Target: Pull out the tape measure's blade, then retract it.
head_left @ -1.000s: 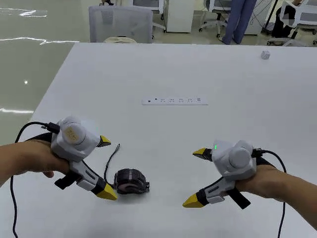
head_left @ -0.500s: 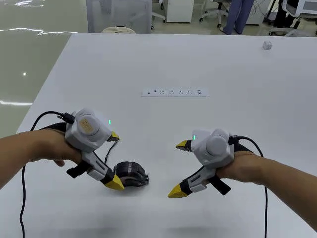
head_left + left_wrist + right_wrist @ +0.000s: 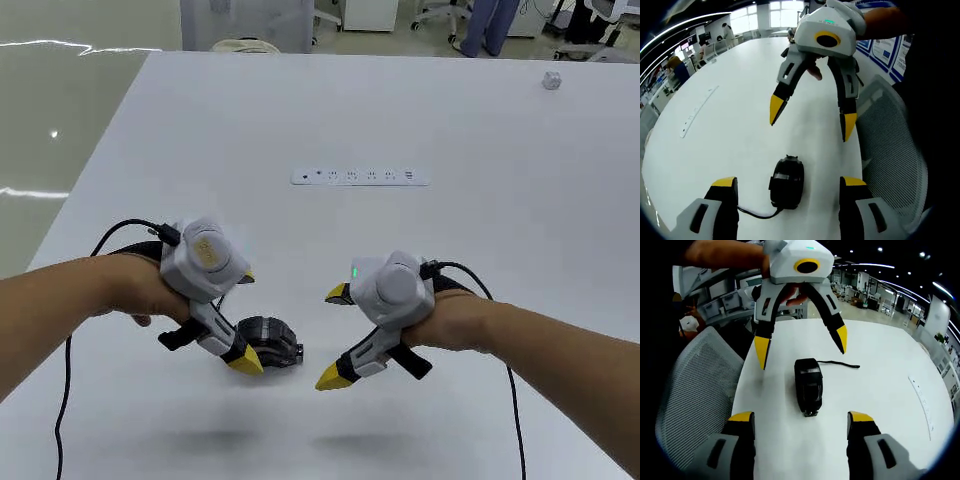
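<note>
White counter (image 3: 450, 120) with a black tape measure (image 3: 268, 343) lying toward its near edge, between the spread, empty jaws of the left tool (image 3: 245, 320), faced by the right tool (image 3: 334, 336), likewise wide open and holding nothing.

The left gripper (image 3: 246, 318), held in the left hand (image 3: 135, 288), points rightward with its yellow-tipped jaws spread wide; the right gripper (image 3: 333, 336), held in the right hand (image 3: 455, 322), faces it close by, jaws equally spread; both forearms reach in from the sides.
</note>
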`<state>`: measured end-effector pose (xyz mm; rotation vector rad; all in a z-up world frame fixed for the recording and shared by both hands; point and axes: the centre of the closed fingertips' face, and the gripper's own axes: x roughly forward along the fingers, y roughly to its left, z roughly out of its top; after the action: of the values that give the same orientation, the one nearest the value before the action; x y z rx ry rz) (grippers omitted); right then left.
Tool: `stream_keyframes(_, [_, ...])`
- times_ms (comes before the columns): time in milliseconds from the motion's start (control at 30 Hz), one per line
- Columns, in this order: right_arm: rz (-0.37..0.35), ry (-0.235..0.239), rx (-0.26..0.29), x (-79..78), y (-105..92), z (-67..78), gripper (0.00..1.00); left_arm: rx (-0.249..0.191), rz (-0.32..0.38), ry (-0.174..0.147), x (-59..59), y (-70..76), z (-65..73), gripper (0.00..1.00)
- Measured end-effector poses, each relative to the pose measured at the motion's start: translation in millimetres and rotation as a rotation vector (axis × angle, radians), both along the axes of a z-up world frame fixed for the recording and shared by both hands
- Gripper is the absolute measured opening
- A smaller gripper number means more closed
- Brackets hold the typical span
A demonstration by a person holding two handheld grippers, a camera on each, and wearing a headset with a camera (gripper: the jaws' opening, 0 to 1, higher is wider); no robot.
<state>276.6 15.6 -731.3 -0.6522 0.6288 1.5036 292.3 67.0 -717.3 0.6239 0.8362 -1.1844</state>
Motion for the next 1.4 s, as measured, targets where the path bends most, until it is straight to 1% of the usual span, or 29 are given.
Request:
stream_keyframes(67, [0.002, 0.012, -0.008, 0.0, 4.3, -4.4, 0.74, 0.007, 0.005, -0.001, 0.4, 0.4, -4.0, 0.78])
stream_keyframes(200, [0.002, 0.03, -0.026, 1.5, 10.6, -14.5, 0.71, 0.021, 0.012, 0.014, -1.1, 2.0, -14.1, 0.76])
stream_keyframes(233, [0.002, 0.039, -0.032, 2.0, 11.5, -18.5, 0.7, 0.028, 0.011, 0.02, -2.0, 2.8, -19.4, 0.75])
stream_keyframes(333, [-0.001, 0.06, -0.062, 2.5, 10.1, -27.6, 0.68, 0.032, 0.001, 0.023, -3.1, 2.2, -23.7, 0.7])
stream_keyframes(400, [0.002, 0.064, -0.075, 2.7, 9.7, -31.9, 0.67, 0.035, 0.011, 0.022, 0.5, 1.9, -28.2, 0.67])
stream_keyframes(533, [0.018, 0.058, -0.098, 4.2, 8.1, -39.1, 0.64, 0.023, 0.039, 0.024, 6.8, -0.5, -31.5, 0.62])
stream_keyframes(633, [0.006, 0.069, -0.101, 6.3, 8.0, -43.5, 0.61, 0.022, 0.044, 0.031, 4.9, -2.6, -34.8, 0.61])
stream_keyframes(800, [0.014, 0.066, -0.105, 7.1, 11.3, -47.2, 0.58, 0.028, 0.02, 0.038, 2.0, -4.8, -42.3, 0.61])
stream_keyframes(967, [0.025, 0.051, -0.108, 9.5, 15.1, -51.1, 0.55, 0.032, 0.002, 0.035, 2.2, -5.6, -43.9, 0.59])
stream_keyframes(1133, [0.037, 0.044, -0.097, 9.4, 21.7, -53.9, 0.52, 0.03, -0.009, 0.032, 2.8, -5.7, -45.9, 0.55])
stream_keyframes(1200, [0.052, 0.039, -0.104, 8.6, 22.0, -57.5, 0.49, 0.04, -0.019, 0.029, 3.2, -4.6, -48.7, 0.54])
stream_keyframes(1233, [0.056, 0.044, -0.11, 8.7, 20.4, -60.4, 0.48, 0.042, -0.022, 0.028, 3.2, -4.9, -48.4, 0.54])
stream_keyframes(1333, [0.058, 0.052, -0.145, 10.9, 13.3, -68.8, 0.45, 0.044, -0.023, 0.03, 3.7, -5.7, -49.7, 0.53])
stream_keyframes(1400, [0.059, 0.052, -0.147, 12.8, 12.6, -69.3, 0.44, 0.045, -0.031, 0.027, 3.8, -6.9, -51.1, 0.53])
